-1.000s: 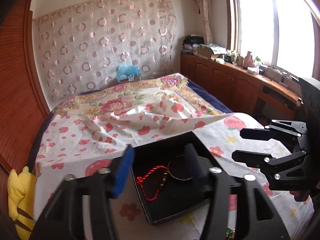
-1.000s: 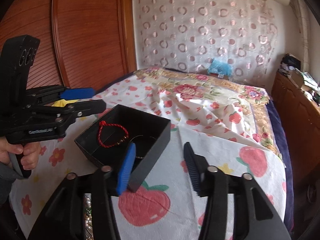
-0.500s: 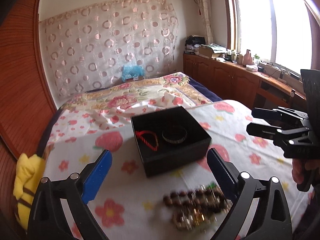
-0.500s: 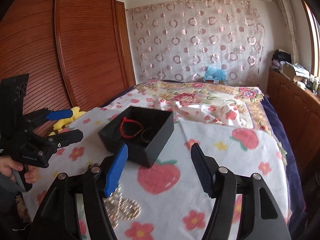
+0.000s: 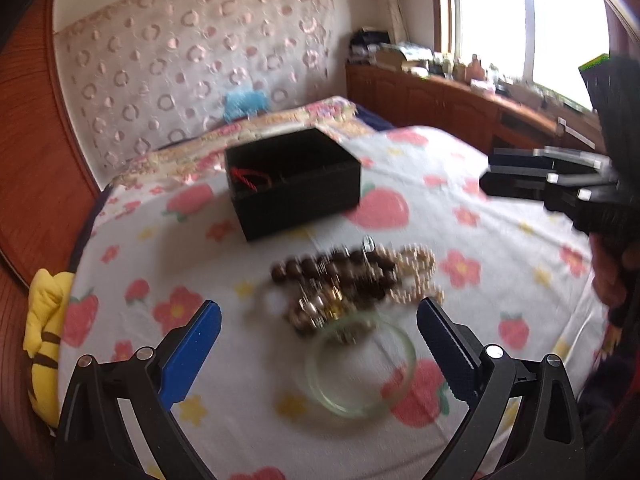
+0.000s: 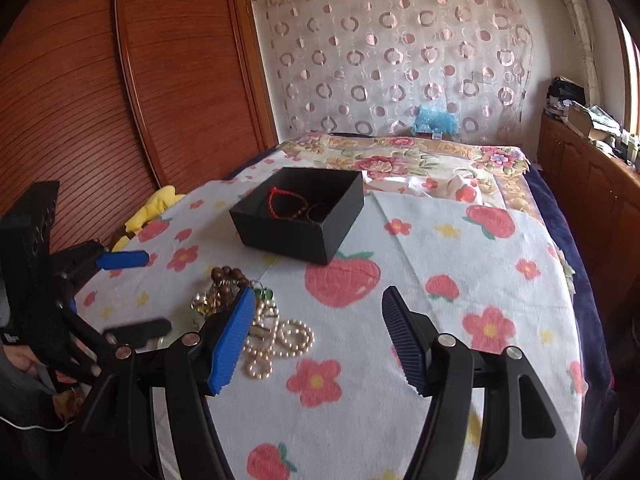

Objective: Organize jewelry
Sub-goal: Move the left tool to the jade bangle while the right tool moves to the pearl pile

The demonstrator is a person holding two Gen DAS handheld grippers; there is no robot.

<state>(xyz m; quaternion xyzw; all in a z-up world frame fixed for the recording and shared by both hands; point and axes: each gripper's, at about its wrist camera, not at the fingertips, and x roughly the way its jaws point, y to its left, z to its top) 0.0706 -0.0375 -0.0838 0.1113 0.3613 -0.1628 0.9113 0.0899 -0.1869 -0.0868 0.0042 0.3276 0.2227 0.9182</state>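
Nearest the left tongs (image 5: 318, 322), jaws spread wide after just opening, nothing gripped: clear green glass bangle (image 5: 360, 364) on the strawberry-print bedsheet (image 6: 460, 248). Beyond it, heap of dark wooden beads (image 5: 332, 272) and pearl strands (image 6: 276, 340). Right tongs (image 6: 316, 316) also parted, just widened, empty. Farther back, open black cardboard box (image 6: 300, 216) holds a red cord bracelet (image 6: 286, 202).

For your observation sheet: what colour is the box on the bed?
Black; the box shows most sharply in the right wrist view.
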